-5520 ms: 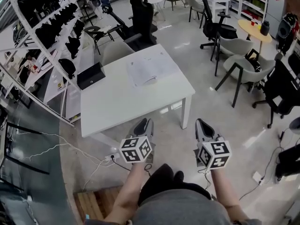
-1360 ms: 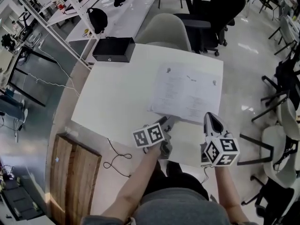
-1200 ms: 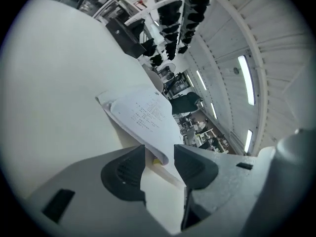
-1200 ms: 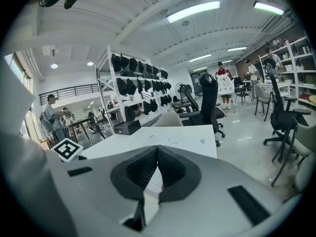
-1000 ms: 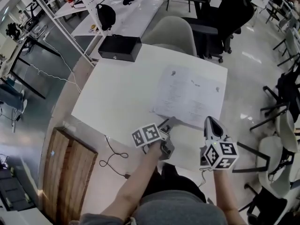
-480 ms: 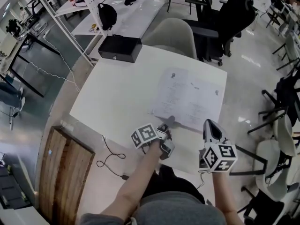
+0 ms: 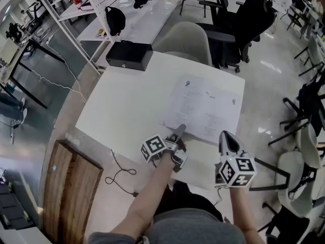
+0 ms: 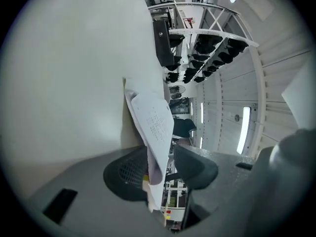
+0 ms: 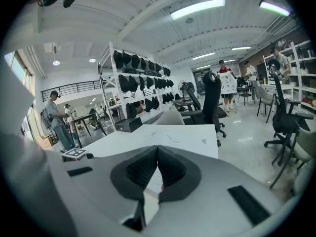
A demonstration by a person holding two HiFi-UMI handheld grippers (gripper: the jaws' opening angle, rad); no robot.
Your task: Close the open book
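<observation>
An open book [image 7: 204, 107] with white printed pages lies flat on the right half of the white table [image 7: 122, 103]. My left gripper [image 7: 177, 132] is at the book's near left corner, rolled on its side. In the left gripper view the edge of a lifted page [image 8: 154, 125] stands between the wide-apart jaws of the left gripper [image 8: 163, 165]; the right pad is clear of it. My right gripper [image 7: 226, 139] hovers by the table's near right edge, just short of the book. Its jaws [image 9: 157, 171] are shut with nothing between them.
A black box [image 7: 128, 55] sits on the table's far left corner. A grey chair [image 7: 186, 39] and a black office chair [image 7: 245, 13] stand behind the table. A wooden board [image 7: 71, 187] and a cable [image 7: 120, 173] lie on the floor at the near left.
The left gripper has rolled about its own axis, its marker cube swinging left, while its tips stay at the book's corner. The right gripper has kept still.
</observation>
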